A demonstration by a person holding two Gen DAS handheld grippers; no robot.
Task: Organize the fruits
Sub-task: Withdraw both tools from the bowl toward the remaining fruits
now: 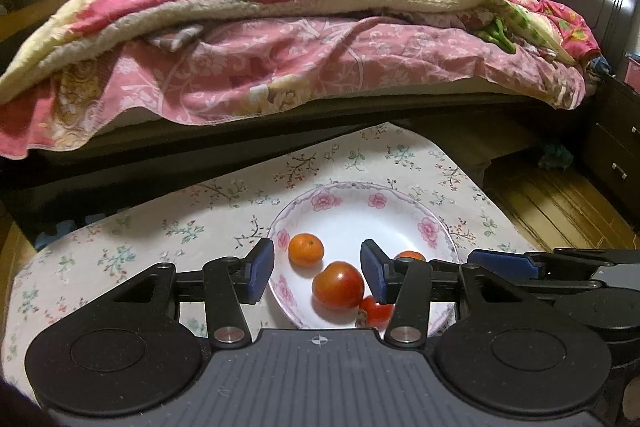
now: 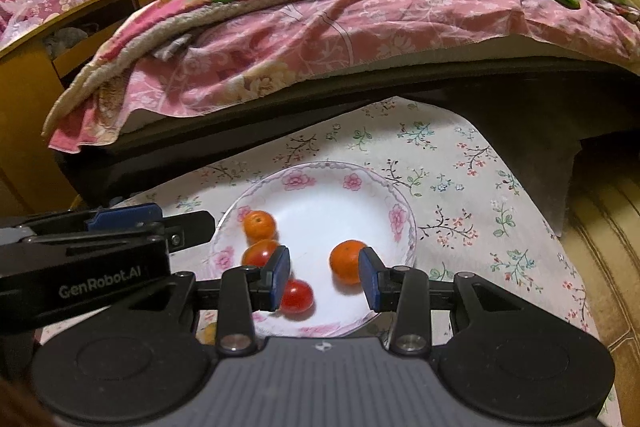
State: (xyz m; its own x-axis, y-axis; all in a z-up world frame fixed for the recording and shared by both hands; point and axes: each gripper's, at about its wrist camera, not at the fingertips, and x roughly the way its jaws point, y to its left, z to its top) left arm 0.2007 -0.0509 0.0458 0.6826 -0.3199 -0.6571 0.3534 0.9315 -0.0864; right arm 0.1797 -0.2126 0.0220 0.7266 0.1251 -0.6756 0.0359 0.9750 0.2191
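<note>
A plate [image 1: 404, 203] with pink flowers on its rim sits on the tabletop [image 1: 168, 223], which has a floral cloth over it, in front of a bed [image 1: 280, 67]. Four fruits lie in the plate: a mandarin [image 1: 306, 250] toward its left, a large tomato [image 1: 338, 285] at its middle, a small tomato [image 1: 376, 311] at its near rim (half hidden by the left tongs' body), and a second mandarin [image 2: 347, 261] toward its right, mostly covered in the left view.

The left tongs [image 1: 318, 277] hang wide apart above the plate's near side, the large tomato between their blue pads but untouched. The right tongs [image 2: 325, 279] are also spread wide, holding nothing, over the plate's near rim; the second mandarin sits just beside the right-hand pad [image 2: 369, 281]. Something yellowish [image 2: 208, 333] near the plate's left rim is mostly hidden, so I cannot identify it.
</note>
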